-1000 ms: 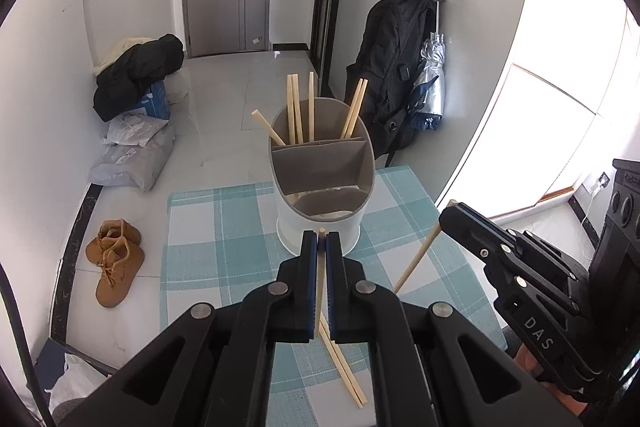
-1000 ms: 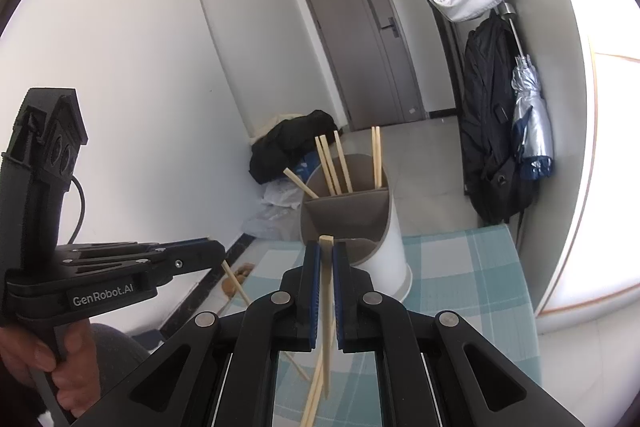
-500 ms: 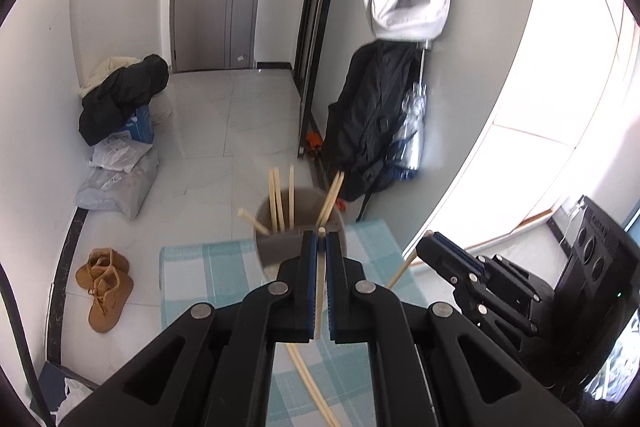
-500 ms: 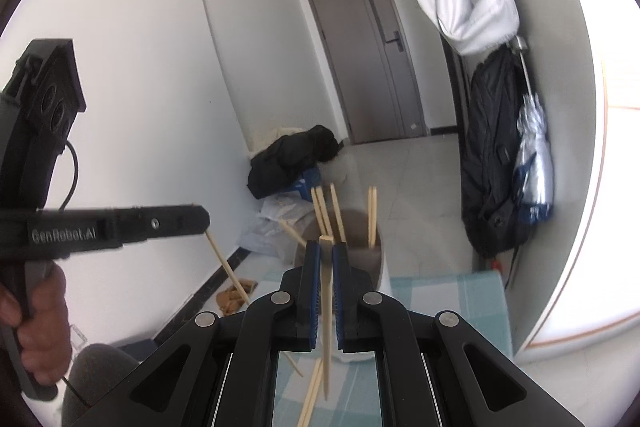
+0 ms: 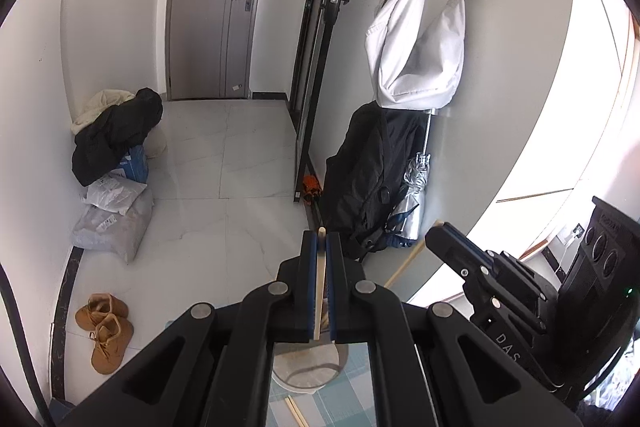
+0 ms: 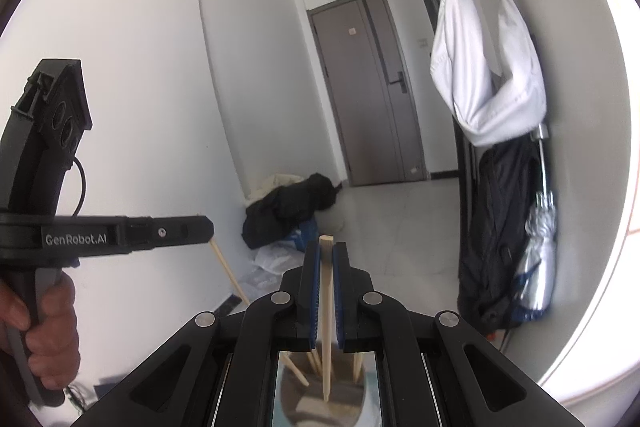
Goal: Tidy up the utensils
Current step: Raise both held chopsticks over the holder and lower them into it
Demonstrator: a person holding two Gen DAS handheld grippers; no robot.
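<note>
One wooden chopstick (image 5: pixel 319 287) is pinched upright in the left gripper (image 5: pixel 320 247); another (image 6: pixel 327 311) in the right gripper (image 6: pixel 326 255) (raised for dropping); utensil holder (image 6: pixel 320 393) lies at 6 o'clock below both.

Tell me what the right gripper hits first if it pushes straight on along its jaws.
Probably nothing near: the right gripper, shut on a chopstick, points over open floor toward the clothes pile by the far wall; depth is unclear.

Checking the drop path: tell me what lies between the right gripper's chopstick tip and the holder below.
Right wrist view: nothing lies between the chopstick tip and the holder opening.
</note>
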